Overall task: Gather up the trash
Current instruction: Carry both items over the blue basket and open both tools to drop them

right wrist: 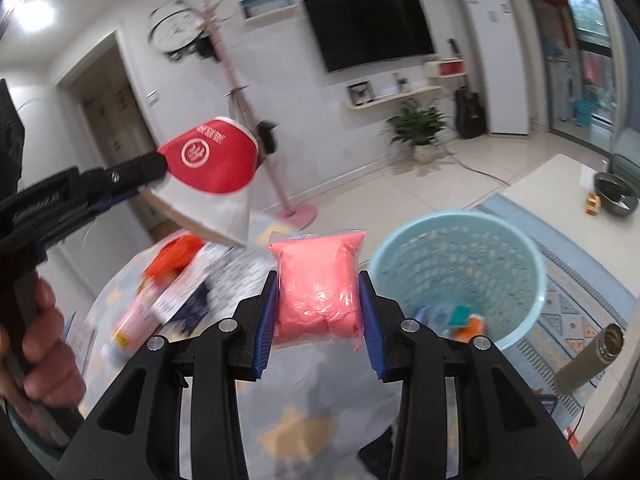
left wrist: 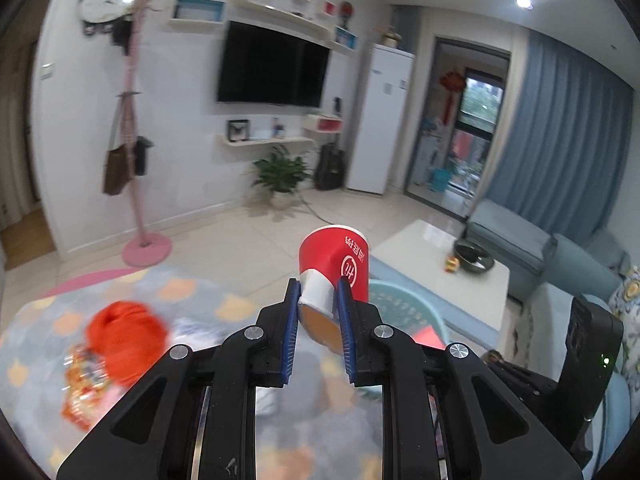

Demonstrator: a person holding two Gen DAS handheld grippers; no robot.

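Note:
My left gripper (left wrist: 319,300) is shut on the crushed base of a red and white paper cup (left wrist: 336,264), held in the air above the patterned table cloth; the cup also shows in the right wrist view (right wrist: 212,160). My right gripper (right wrist: 318,288) is shut on a pink filled plastic bag (right wrist: 316,284), held above the table, left of a light blue perforated bin (right wrist: 516,248). The bin holds some scraps at its bottom (right wrist: 464,320). In the left wrist view the bin's rim (left wrist: 400,300) lies just right of the cup.
A red crumpled item (left wrist: 124,336) and a printed wrapper (left wrist: 80,384) lie on the cloth at left. A pink tube (right wrist: 132,320) and a box (right wrist: 184,280) lie there too. A metal flask (right wrist: 592,356) lies on the rug. A white coffee table (left wrist: 472,292) stands beyond.

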